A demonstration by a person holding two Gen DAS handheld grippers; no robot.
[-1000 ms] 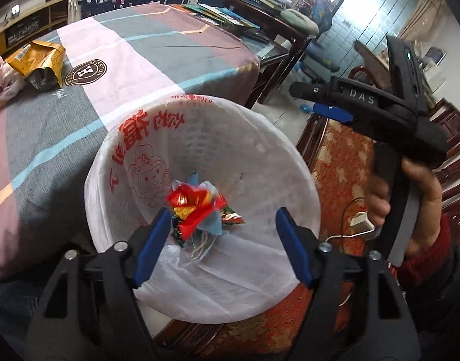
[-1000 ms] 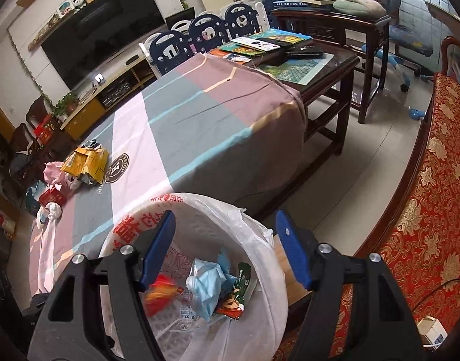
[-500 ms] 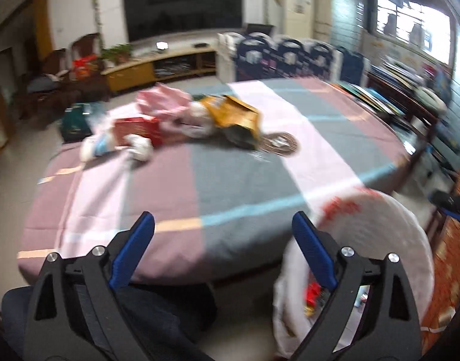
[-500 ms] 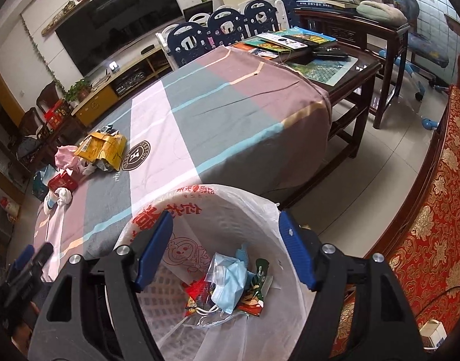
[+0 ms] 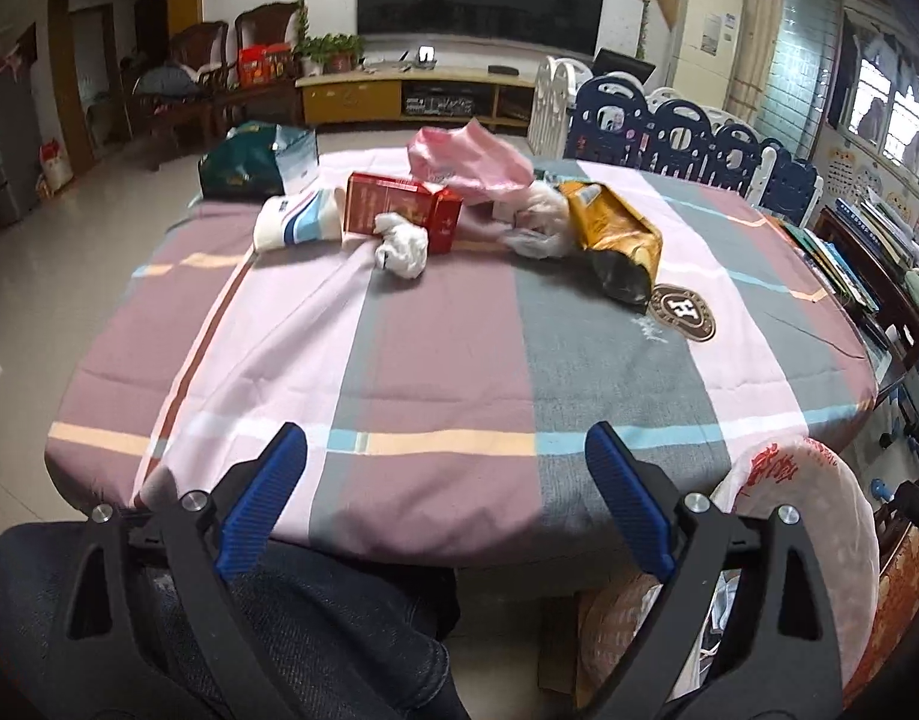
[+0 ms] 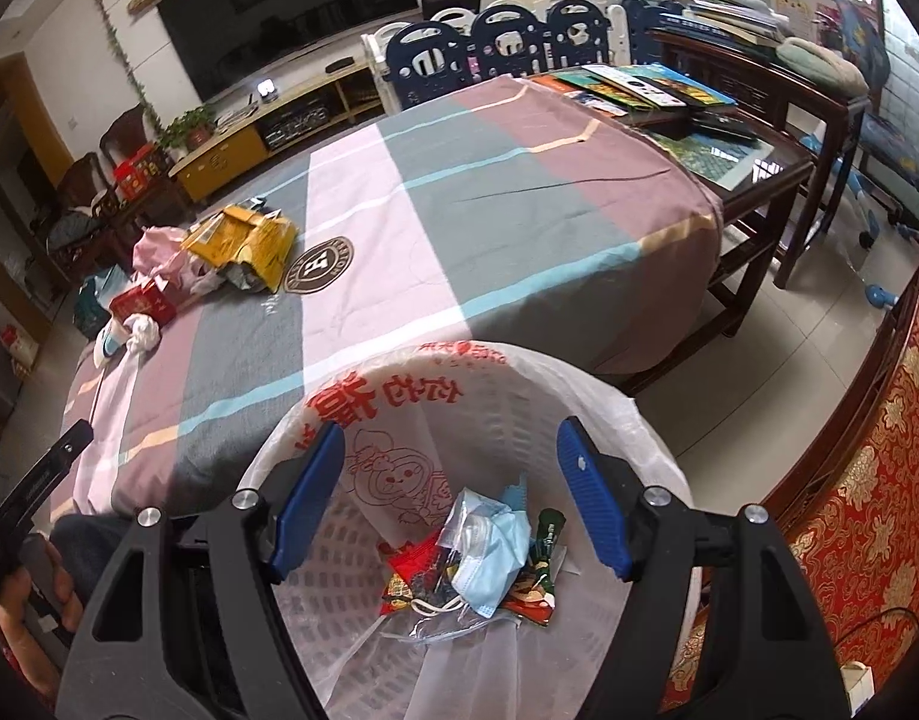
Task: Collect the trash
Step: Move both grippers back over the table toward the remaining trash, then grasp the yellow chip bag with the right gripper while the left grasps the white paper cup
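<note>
The left gripper (image 5: 446, 483) hangs with its two blue pads wide apart and nothing between them, low at the near edge of the table (image 5: 435, 360), which carries a striped cloth. Under it a dark trouser leg (image 5: 315, 618) fills the lower part of the view. The right gripper (image 6: 451, 495) is also spread apart and empty, just above the mouth of the white trash basket (image 6: 585, 384), which stands on the floor against the table edge, with a plastic bag with red print as liner. Inside the basket lie a blue face mask (image 6: 495, 546) and some red and green wrappers (image 6: 411, 570). To the right of the basket there is a red and gold cushion (image 6: 867, 510). The trash that remains is at the far side of the table, with only bare cloth between it and the left gripper: a crumpled white tissue (image 5: 402, 249) touches the front of a red box (image 5: 402, 210), whose long axis runs left to right. Left of the box a white and blue packet (image 5: 297, 222) lies on its side. On the right, a yellow bag (image 5: 615, 231) lies with its open dark mouth toward the near right, and a clear plastic wad (image 5: 540, 222) lies beside it. Behind them rests a pink bag (image 5: 465, 162), and further back a dark green bag (image 5: 243, 165).
</note>
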